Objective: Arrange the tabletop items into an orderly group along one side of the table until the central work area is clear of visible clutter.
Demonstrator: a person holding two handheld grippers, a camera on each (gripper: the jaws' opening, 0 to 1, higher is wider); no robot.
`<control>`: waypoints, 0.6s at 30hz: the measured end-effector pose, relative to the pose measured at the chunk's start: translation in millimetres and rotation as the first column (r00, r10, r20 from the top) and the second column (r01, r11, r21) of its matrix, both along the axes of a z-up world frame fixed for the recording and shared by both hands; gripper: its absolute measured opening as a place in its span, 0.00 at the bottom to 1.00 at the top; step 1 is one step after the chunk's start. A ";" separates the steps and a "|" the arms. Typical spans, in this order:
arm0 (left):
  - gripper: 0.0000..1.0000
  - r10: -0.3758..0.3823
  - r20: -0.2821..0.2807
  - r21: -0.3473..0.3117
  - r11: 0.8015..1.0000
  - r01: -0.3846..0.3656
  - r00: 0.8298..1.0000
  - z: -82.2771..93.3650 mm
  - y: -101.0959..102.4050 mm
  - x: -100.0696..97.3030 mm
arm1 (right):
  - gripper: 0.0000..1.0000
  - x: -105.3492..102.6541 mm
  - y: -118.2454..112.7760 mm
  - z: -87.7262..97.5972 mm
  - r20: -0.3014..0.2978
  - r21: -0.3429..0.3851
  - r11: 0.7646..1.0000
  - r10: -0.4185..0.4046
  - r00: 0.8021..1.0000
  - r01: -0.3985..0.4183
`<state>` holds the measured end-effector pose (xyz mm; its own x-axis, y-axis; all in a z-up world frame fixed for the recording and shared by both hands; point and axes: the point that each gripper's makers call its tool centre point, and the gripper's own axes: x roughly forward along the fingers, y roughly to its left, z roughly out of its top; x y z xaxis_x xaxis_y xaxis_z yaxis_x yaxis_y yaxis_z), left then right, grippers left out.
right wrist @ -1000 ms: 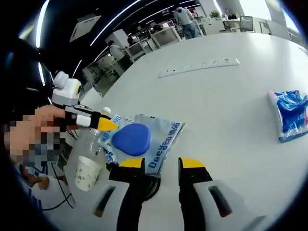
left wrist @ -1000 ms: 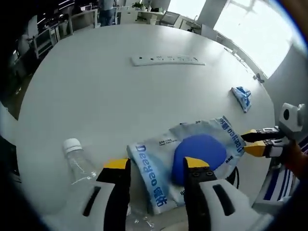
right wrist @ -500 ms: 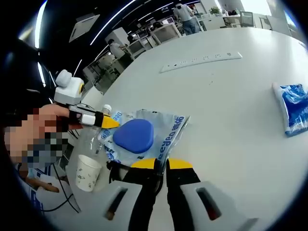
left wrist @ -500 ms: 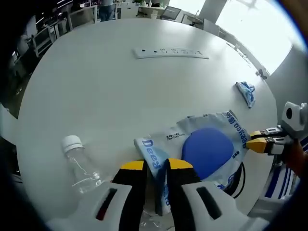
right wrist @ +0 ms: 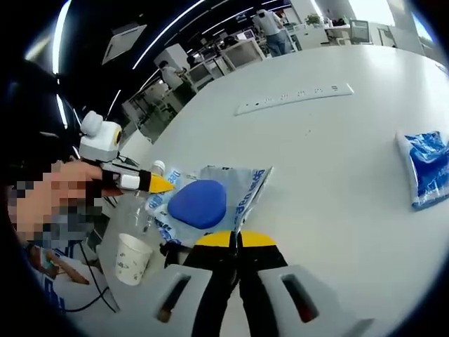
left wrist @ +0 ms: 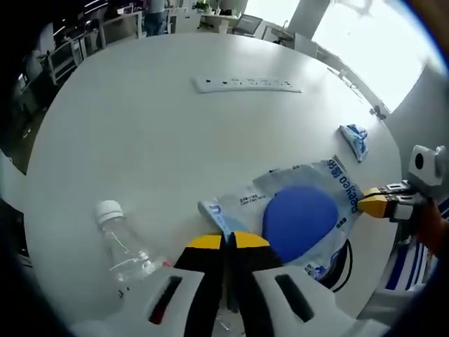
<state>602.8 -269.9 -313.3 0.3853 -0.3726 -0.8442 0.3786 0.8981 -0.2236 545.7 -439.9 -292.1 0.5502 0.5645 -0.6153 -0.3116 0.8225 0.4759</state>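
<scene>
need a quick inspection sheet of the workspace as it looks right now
surface: round white table, its middle mostly bare
job's things: clear plastic package printed with blue letters with a blue oval pad on it; clear plastic bottle with white cap lying on its side; small blue and white packet apart from the rest; white paper cup upright at the table edge
clutter: nothing seen
grippers: left gripper and right gripper each shut on an opposite edge of the package
cables: black cable at the table edge; white power strip on the far side
surroundings: open office with desks, bright windows
</scene>
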 end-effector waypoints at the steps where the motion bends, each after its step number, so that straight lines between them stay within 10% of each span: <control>1: 0.00 0.001 0.007 -0.003 1.000 -0.001 1.000 2.2 -0.7 0.7 | 0.00 0.9 -0.6 2.6 0.004 0.002 1.000 -0.002 1.000 0.002; 18: 0.00 0.011 0.094 -0.090 0.996 -0.003 0.996 41.9 -31.1 11.7 | 0.00 19.4 -35.5 33.0 0.084 -0.010 0.999 -0.037 0.996 0.038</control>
